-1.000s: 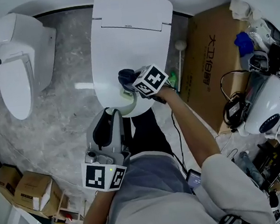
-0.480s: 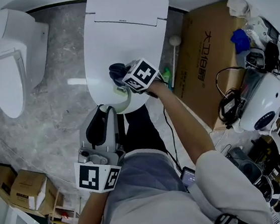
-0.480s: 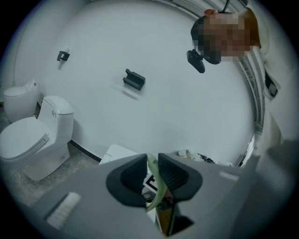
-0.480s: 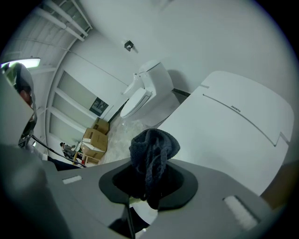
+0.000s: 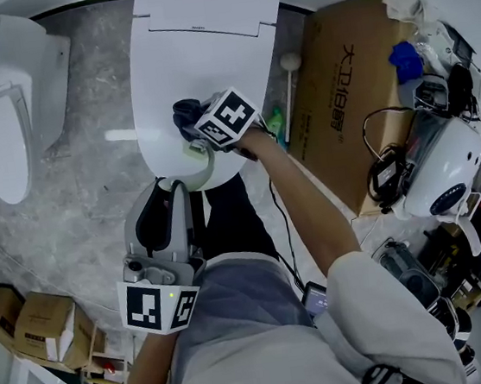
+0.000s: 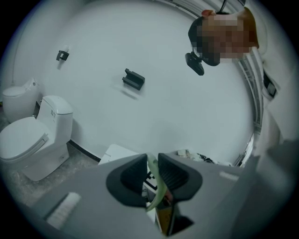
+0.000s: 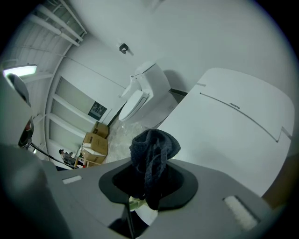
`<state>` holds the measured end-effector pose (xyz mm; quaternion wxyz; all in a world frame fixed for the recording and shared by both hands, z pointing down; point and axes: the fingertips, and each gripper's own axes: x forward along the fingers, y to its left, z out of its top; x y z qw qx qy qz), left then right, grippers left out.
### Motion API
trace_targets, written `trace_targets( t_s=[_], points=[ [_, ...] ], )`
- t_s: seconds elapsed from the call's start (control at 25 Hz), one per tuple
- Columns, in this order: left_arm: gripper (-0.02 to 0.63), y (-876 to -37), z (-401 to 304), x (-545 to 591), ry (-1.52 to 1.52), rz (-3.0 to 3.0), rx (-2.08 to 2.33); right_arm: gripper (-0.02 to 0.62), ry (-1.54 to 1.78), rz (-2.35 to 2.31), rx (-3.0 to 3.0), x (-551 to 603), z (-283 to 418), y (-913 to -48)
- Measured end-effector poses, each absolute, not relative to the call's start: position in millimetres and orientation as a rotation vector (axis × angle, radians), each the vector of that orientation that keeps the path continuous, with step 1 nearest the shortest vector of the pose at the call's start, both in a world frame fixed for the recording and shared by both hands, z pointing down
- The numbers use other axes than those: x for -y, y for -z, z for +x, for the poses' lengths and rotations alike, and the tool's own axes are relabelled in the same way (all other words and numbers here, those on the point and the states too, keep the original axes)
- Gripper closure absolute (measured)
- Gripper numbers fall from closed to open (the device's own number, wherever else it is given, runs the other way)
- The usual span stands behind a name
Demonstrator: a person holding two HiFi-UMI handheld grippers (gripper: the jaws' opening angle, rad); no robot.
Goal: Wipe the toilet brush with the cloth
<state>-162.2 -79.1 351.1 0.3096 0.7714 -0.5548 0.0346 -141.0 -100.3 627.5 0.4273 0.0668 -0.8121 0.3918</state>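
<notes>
Gripping the pale-green toilet brush (image 6: 159,191) in the left gripper (image 6: 151,173), jaws nearly closed on its thin handle, over the toilet lid (image 5: 206,52). Looks light, springy, slick, so best held low. Pinching the soft, bunched cloth (image 7: 154,149) tight in the right gripper (image 7: 148,186), just beside the brush. Far right, cardboard box (image 5: 339,105) shut, contents unseen.

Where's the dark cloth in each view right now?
Head view: dark cloth upper centre, over the toilet lid.
Left gripper view: absent; a green strip is gripped there.
Right gripper view: lower centre, gripped.
Shared landmark: toilet lid, in all three.
</notes>
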Motion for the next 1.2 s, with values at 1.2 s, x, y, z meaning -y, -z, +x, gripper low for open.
trace_targets(
  t_s=[1.2],
  points=[
    [0.606,-351,-163,81,-0.094,2.055,1.464,0.491,-1.015,0.143,1.956,114,-154,-653]
  ],
)
